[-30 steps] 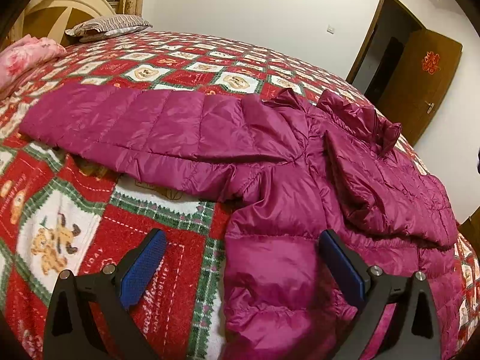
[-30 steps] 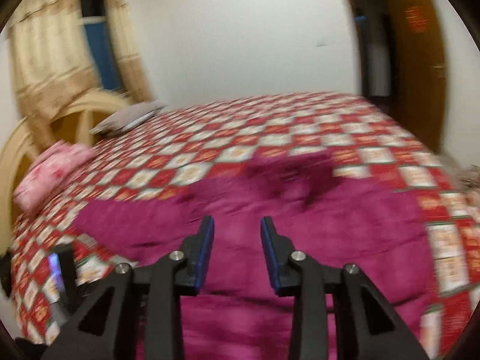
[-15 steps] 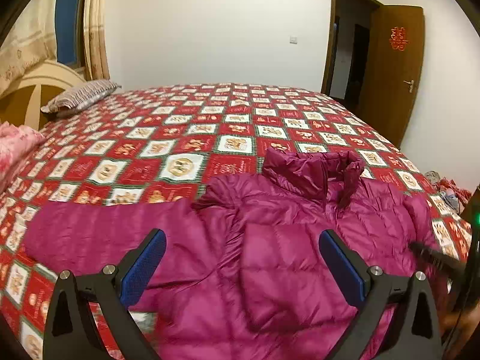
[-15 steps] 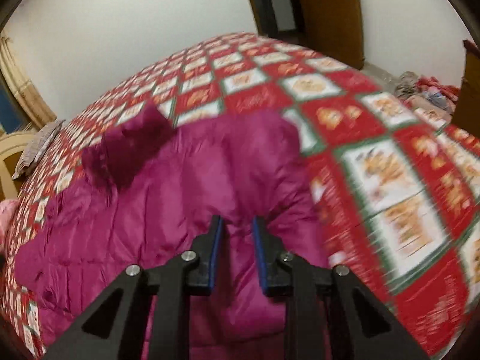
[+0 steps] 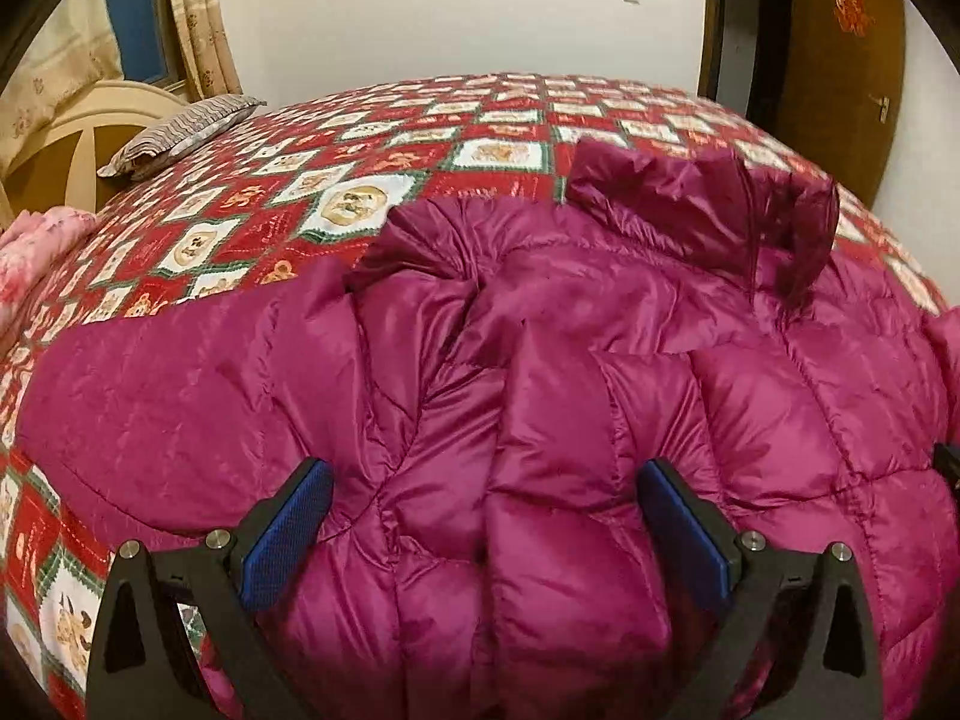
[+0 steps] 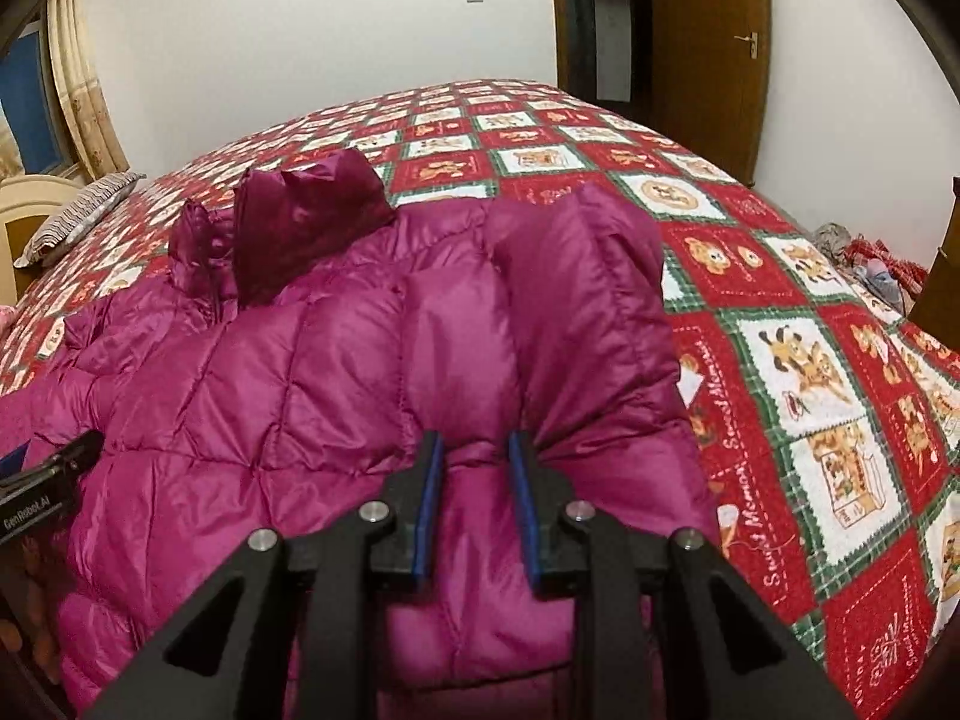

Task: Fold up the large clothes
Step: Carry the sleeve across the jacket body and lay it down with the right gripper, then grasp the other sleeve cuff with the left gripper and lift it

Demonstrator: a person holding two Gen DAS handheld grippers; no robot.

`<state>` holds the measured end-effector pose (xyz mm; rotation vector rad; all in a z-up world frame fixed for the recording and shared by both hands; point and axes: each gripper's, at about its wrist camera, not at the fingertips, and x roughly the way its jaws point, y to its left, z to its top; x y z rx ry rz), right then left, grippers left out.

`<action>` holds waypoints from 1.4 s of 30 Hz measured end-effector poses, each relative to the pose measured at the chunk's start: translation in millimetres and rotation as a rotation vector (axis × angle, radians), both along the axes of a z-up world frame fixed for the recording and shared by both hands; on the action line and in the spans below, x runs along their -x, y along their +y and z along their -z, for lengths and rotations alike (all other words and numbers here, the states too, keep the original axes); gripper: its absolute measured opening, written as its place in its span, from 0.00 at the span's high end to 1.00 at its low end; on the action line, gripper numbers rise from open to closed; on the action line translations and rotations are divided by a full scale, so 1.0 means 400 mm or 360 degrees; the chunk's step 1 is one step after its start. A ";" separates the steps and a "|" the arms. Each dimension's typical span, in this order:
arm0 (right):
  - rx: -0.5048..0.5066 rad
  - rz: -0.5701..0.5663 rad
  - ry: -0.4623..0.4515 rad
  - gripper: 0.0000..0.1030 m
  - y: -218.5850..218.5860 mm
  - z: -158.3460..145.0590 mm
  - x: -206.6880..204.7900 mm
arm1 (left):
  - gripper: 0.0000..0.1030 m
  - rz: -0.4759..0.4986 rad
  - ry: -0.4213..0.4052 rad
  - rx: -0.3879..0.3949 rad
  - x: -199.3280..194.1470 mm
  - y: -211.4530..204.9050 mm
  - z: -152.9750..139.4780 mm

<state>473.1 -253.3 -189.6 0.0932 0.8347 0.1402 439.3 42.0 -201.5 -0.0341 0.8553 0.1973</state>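
Note:
A magenta quilted puffer jacket (image 5: pixel 570 396) lies spread on the bed, collar (image 5: pixel 708 210) at the far side, one sleeve (image 5: pixel 156 396) stretched out to the left. My left gripper (image 5: pixel 486 516) is wide open, low over the jacket's body, holding nothing. In the right wrist view my right gripper (image 6: pixel 477 474) is shut on a bunched fold of the jacket (image 6: pixel 372 396) at its right side, where the sleeve (image 6: pixel 588 300) lies folded onto the body. The collar (image 6: pixel 300 222) stands up at the far left.
The bed has a red, green and white patchwork quilt (image 6: pixel 798 372). A striped pillow (image 5: pixel 180 132) and a cream headboard (image 5: pixel 66 138) are at the far left, pink bedding (image 5: pixel 36 252) beside them. A brown door (image 6: pixel 714 54) is at the far right. The left gripper's tip (image 6: pixel 54 468) shows at left.
My left gripper moved lower and closer over the jacket, still open. My right gripper swung over the jacket's right side and closed on a fold of it.

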 end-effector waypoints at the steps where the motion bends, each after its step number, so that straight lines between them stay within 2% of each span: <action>1: 0.0007 0.0002 -0.0002 0.74 0.002 0.000 0.000 | 0.01 0.0000 0.0004 -0.0006 -0.003 -0.001 0.003; 7: 0.0036 0.0009 -0.0004 0.74 0.005 -0.024 0.000 | 0.01 -0.0008 0.0003 -0.0028 -0.004 -0.010 0.009; 11: 0.0024 0.0114 -0.0113 0.74 -0.040 -0.104 -0.048 | 0.01 -0.0010 0.0002 -0.0028 -0.007 -0.012 0.010; 12: 0.0010 0.0144 -0.0103 0.74 -0.054 -0.110 -0.072 | 0.01 -0.0009 0.0003 -0.0029 -0.008 -0.011 0.010; 14: 0.0012 0.0179 -0.0034 0.74 -0.066 -0.094 -0.114 | 0.01 -0.0010 0.0003 -0.0026 -0.007 -0.010 0.010; 17: 0.0007 0.0213 0.0092 0.74 -0.085 -0.020 -0.168 | 0.01 -0.0010 0.0003 -0.0024 -0.007 -0.011 0.011; 18: 0.0011 0.0197 0.0088 0.74 -0.084 0.002 -0.172 | 0.01 -0.0010 0.0004 -0.0024 -0.008 -0.010 0.011; 19: 0.0022 0.0201 0.0055 0.74 -0.083 0.005 -0.165 | 0.01 -0.0010 0.0004 -0.0026 -0.007 -0.010 0.010; 24: 0.0150 0.0197 0.0066 0.74 -0.061 -0.013 -0.158 | 0.01 -0.0013 0.0004 -0.0023 -0.008 -0.011 0.011; 28: 0.0063 0.0198 -0.0035 0.74 -0.070 -0.083 -0.074 | 0.01 -0.0013 0.0004 -0.0024 -0.008 -0.011 0.011; 31: 0.0050 0.0144 -0.0039 0.74 -0.049 -0.104 -0.012 | 0.01 -0.0014 0.0004 -0.0021 -0.007 -0.010 0.011; 36: 0.0158 0.0076 0.0045 0.73 -0.004 -0.013 -0.008 | 0.01 -0.0014 0.0002 -0.0006 -0.008 -0.010 0.012; 42: 0.0218 0.0080 0.0000 0.72 0.009 -0.003 -0.001 | 0.01 -0.0003 0.0008 0.0039 -0.007 0.003 0.006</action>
